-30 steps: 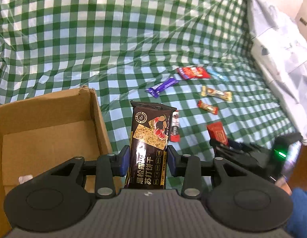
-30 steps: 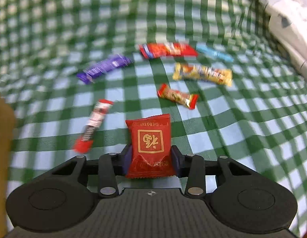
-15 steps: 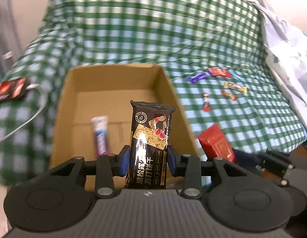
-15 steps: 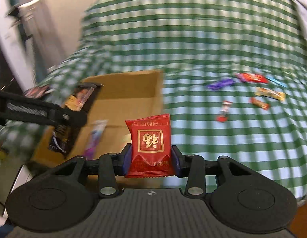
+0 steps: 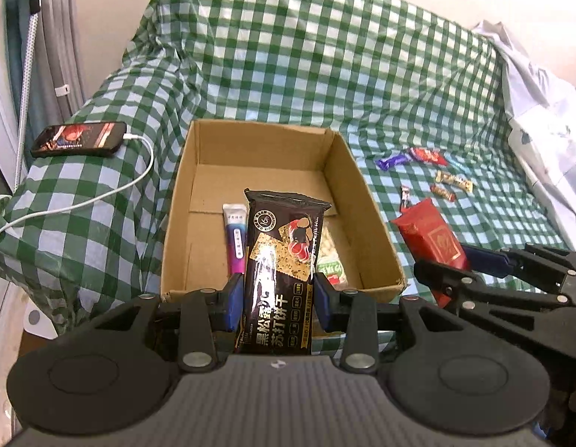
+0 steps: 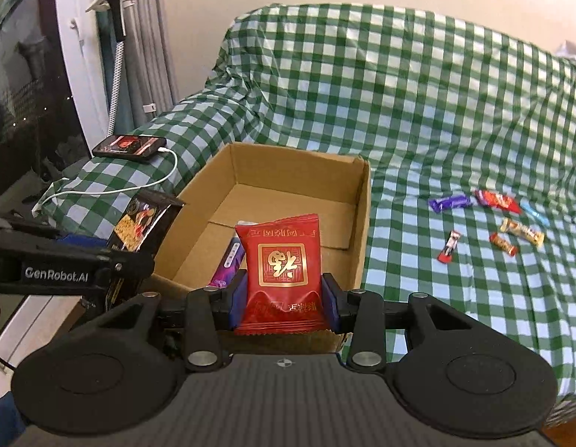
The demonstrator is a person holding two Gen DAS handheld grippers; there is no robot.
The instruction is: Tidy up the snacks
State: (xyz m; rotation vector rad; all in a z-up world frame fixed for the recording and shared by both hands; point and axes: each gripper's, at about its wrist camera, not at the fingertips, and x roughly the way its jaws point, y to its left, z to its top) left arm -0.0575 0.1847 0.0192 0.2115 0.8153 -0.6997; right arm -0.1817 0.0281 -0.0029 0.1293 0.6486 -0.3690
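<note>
Left hand-held gripper (image 5: pixel 277 298): clenched on black cracker pack (image 5: pixel 282 272), held above cardboard box (image 5: pixel 373 223) near edge. Right hand-held gripper (image 6: pixel 284 303): red packet (image 6: pixel 282 272) clamped, box at 12 o'clock. Step judged: carry to box. Next judged: lowering inside, jaws released. Loose candies (image 6: pixel 493 223) noted at 2 o'clock.

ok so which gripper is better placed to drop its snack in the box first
Probably left. The left gripper holds the black cracker pack straight in front of the cardboard box, while the right gripper with the red packet sits off its right side.

Home room: checkered-cloth-covered sofa (image 6: pixel 418 104), curtains (image 6: pixel 150 37), charging phone (image 5: pixel 79 139).
</note>
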